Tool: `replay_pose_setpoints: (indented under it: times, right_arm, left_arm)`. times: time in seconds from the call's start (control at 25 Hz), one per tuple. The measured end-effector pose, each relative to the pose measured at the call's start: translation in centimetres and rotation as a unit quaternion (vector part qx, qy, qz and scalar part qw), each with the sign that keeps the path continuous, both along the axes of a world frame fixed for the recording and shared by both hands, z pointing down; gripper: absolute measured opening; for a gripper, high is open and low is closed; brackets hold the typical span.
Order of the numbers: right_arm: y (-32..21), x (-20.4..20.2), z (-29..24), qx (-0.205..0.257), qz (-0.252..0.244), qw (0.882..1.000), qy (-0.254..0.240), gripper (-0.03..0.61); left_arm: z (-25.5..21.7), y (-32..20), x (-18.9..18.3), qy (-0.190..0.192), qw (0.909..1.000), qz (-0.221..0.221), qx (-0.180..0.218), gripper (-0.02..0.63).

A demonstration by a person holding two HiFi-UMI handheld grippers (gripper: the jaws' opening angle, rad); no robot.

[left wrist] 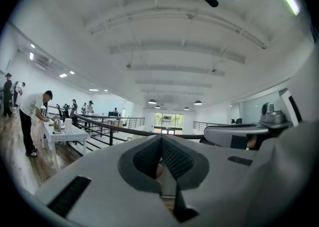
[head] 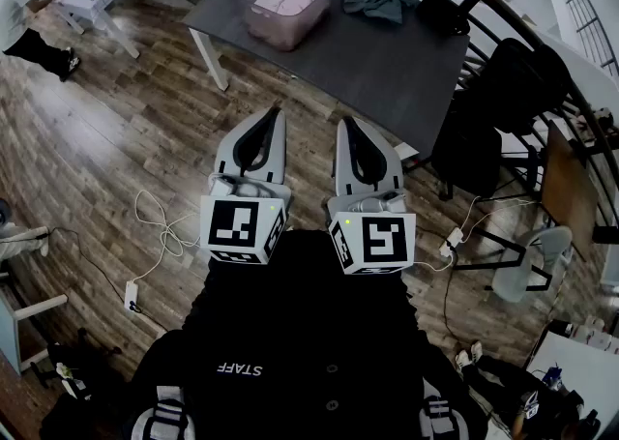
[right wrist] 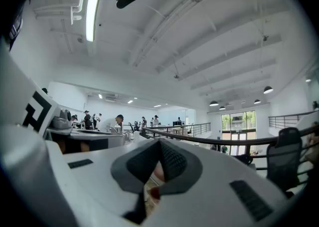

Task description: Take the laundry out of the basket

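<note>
Two grippers are held side by side in the head view, the left gripper (head: pixel 274 115) and the right gripper (head: pixel 346 125), level above the wooden floor (head: pixel 97 138) and close to the person's chest; both point toward the dark table (head: pixel 387 56), well apart from it. On that table stands the clear basket (head: pixel 293 37) with pale pink laundry (head: pixel 288 0) inside; a dark green garment (head: pixel 377 0) lies just beside it on the tabletop; a black chair (head: pixel 493 109) stands at the table's right end. In the left gripper view the jaws are pressed together at their tips with nothing between them; a railing (left wrist: pixel 99 123) runs behind. In the right gripper view the jaws likewise meet, empty.
</note>
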State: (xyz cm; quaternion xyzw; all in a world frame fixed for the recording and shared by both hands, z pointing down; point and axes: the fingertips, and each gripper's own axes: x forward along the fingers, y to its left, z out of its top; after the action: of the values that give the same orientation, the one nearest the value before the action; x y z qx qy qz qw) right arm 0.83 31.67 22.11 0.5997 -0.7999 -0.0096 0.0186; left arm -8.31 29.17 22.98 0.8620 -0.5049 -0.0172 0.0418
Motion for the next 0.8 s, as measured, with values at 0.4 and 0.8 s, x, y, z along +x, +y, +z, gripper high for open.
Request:
replay_pose_setpoints:
  times: [0.4,0.8]
  right_arm:
    - [-0.4,-1.4,0.2,0.006,-0.006,1.000,0.006,0.014]
    - [-1.0,-3.3,1.5,-0.014,-0.013,1.000,-0.010,0.014]
  left_arm:
    - [0.6,0.0,-0.4,-0.012,0.9999,-0.002,0.008,0.002]
    - [1.4,-0.4,-2.1,-0.014,0.9999,-0.003,0.005,0.002]
